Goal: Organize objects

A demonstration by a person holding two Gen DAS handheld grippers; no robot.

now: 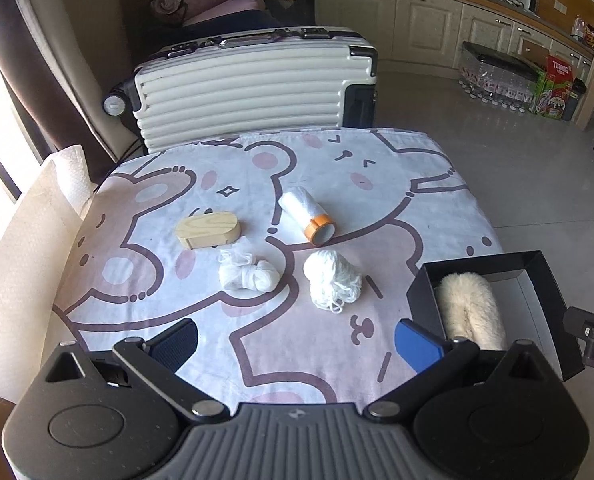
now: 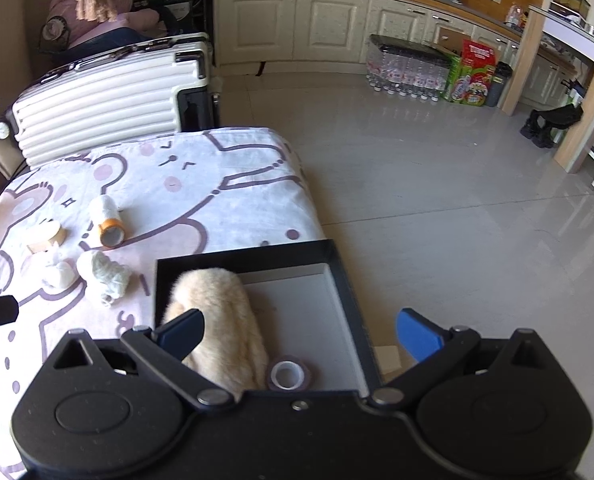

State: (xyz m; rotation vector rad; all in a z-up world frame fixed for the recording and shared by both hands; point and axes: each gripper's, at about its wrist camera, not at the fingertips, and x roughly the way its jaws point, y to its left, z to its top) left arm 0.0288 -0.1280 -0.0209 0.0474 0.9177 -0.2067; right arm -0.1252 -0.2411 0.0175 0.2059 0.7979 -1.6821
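Observation:
On the cartoon-print tablecloth (image 1: 337, 168) lie a wooden oval box (image 1: 209, 230), a white roll with an orange cap (image 1: 307, 216), a white mesh bundle (image 1: 249, 274) and a white yarn ball (image 1: 333, 282). A black box (image 1: 545, 280) at the table's right edge holds a cream fluffy item (image 1: 471, 310). In the right wrist view the box (image 2: 347, 288) also holds a tape roll (image 2: 289, 374) beside the fluffy item (image 2: 221, 320). My left gripper (image 1: 297, 342) is open and empty above the table's near part. My right gripper (image 2: 299, 334) is open and empty over the box.
A white ribbed suitcase (image 1: 249, 92) stands behind the table. A paper towel sheet (image 1: 37, 232) lies at the left. Kitchen cabinets (image 2: 317, 28), a pack of water bottles (image 2: 409, 68) and tiled floor (image 2: 457, 200) lie to the right.

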